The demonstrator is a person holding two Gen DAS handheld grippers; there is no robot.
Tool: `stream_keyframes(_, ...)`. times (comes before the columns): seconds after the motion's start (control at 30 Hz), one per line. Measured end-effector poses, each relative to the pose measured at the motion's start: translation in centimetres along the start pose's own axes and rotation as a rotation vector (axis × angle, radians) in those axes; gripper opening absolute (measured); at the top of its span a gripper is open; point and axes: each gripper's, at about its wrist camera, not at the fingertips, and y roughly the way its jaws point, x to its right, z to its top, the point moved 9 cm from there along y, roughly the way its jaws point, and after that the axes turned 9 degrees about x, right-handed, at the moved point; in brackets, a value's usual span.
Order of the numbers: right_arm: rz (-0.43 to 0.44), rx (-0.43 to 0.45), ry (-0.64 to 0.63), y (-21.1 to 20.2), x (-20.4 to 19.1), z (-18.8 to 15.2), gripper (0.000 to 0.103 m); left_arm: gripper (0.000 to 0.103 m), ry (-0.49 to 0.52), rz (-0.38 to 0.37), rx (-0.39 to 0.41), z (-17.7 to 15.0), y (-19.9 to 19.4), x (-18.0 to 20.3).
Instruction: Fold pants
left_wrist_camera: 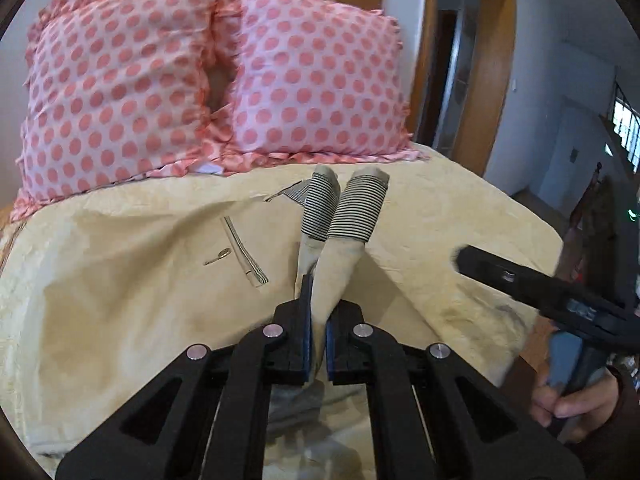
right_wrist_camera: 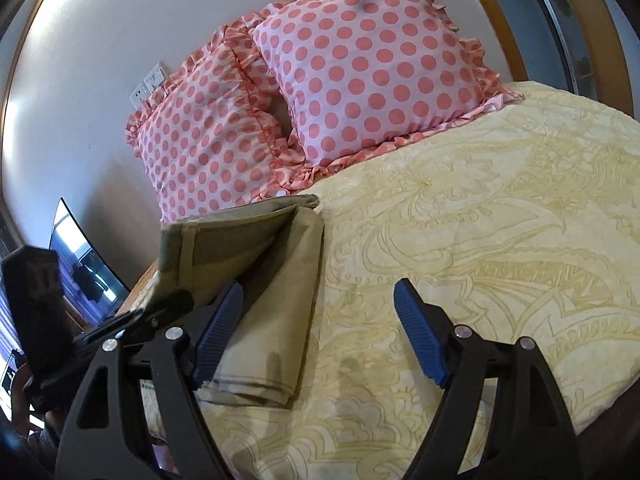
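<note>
The pants [right_wrist_camera: 256, 280] lie on the near left part of the bed [right_wrist_camera: 500, 208], on its pale yellow patterned cover, with two pink dotted pillows [right_wrist_camera: 360, 64] at the far end by the wall. In the right wrist view they already look doubled lengthwise, one leg on the other, a long khaki strip with its far end lifted and turned over, so a first fold seems done. The left gripper [left_wrist_camera: 318, 320] has its jaws closed on khaki cloth; beyond its tips the two striped cuffs [left_wrist_camera: 340, 208] stick out side by side, pointing toward the pillows, so the leg ends appear to be the part carried across. The right gripper [right_wrist_camera: 320, 332] hovers just right of the strip with its jaws wide apart and nothing between them; its left pad [right_wrist_camera: 218, 336] overlaps the cloth edge in the picture, though contact cannot be judged. What seems left: laying the cuffs down on the waist end, smoothing, and perhaps one more fold.
</note>
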Motion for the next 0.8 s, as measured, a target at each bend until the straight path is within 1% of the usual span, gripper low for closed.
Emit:
stream_keyframes(0.07,-0.006,-0.004,-0.003,0.2,0.0,0.0,0.078,0.003,0.053,0.006,-0.038,-2.0,0.8,0.9)
stream_keyframes(0.13,-0.009,-0.009,-0.009,0.2,-0.1,0.0,0.079,0.004,0.054,0.004,-0.077,-3.7,1.7,1.1)
stream_keyframes(0.17,-0.007,-0.011,-0.011,0.3,-0.3,0.1,0.079,0.005,0.059,0.005,-0.081,-4.3,1.8,1.2)
stream_keyframes(0.23,0.002,-0.012,-0.016,0.6,-0.9,0.3,0.081,0.010,0.087,0.001,-0.060,-4.6,1.1,1.5)
stream_keyframes(0.27,0.015,-0.011,-0.020,0.9,-1.5,0.6,0.081,0.016,0.087,-0.014,-0.057,-4.6,0.6,1.7)
stream_keyframes(0.3,0.027,-0.009,-0.024,1.1,-2.0,0.8,0.081,0.027,0.074,-0.041,-0.057,-4.5,-0.1,1.8)
stream_keyframes(0.33,0.042,-0.006,-0.031,1.3,-2.7,1.1,0.081,0.035,0.047,-0.073,-0.056,-4.3,-1.1,1.6)
stream_keyframes(0.37,0.071,-0.002,-0.048,1.5,-3.8,1.5,0.081,0.066,0.019,-0.084,-0.043,-4.1,-2.3,1.1)
stream_keyframes(0.4,0.097,-0.003,-0.063,1.7,-4.8,1.6,0.081,0.090,-0.005,-0.083,-0.011,-3.6,-3.6,0.5)
stream_keyframes(0.43,0.125,-0.011,-0.081,2.1,-6.0,1.6,0.081,0.092,-0.028,-0.061,0.048,-2.6,-5.2,-0.7)
stream_keyframes(0.47,0.153,-0.026,-0.101,2.5,-7.2,1.5,0.082,0.092,-0.045,-0.021,0.088,-1.7,-6.3,-2.3)
stream_keyframes(0.5,0.195,-0.053,-0.123,3.3,-8.7,1.1,0.082,0.092,-0.063,0.033,0.104,-1.0,-6.8,-4.1)
stream_keyframes(0.57,0.246,-0.115,-0.158,5.0,-10.9,-0.1,0.083,0.094,-0.102,0.135,0.116,-0.4,-6.9,-7.7)
stream_keyframes(0.6,0.246,-0.138,-0.168,5.7,-11.3,-0.6,0.085,0.094,-0.115,0.170,0.108,-0.5,-6.6,-8.9)
stream_keyframes(0.67,0.216,-0.201,-0.179,7.3,-11.4,-2.2,0.085,0.094,-0.146,0.235,0.043,-1.8,-5.1,-11.9)
stream_keyframes(0.7,0.177,-0.268,-0.172,8.1,-10.8,-3.6,0.085,0.094,-0.158,0.248,0.006,-2.6,-4.5,-12.7)
stream_keyframes(0.73,0.154,-0.314,-0.164,8.3,-10.2,-4.7,0.086,0.093,-0.187,0.247,-0.053,-4.1,-3.7,-13.3)
stream_keyframes(0.77,0.146,-0.337,-0.173,8.0,-9.8,-5.9,0.086,0.093,-0.206,0.227,-0.093,-5.4,-3.4,-13.2)
stream_keyframes(0.8,0.147,-0.323,-0.206,7.4,-9.9,-6.3,0.086,0.093,-0.189,0.230,-0.088,-5.8,-3.7,-13.0)
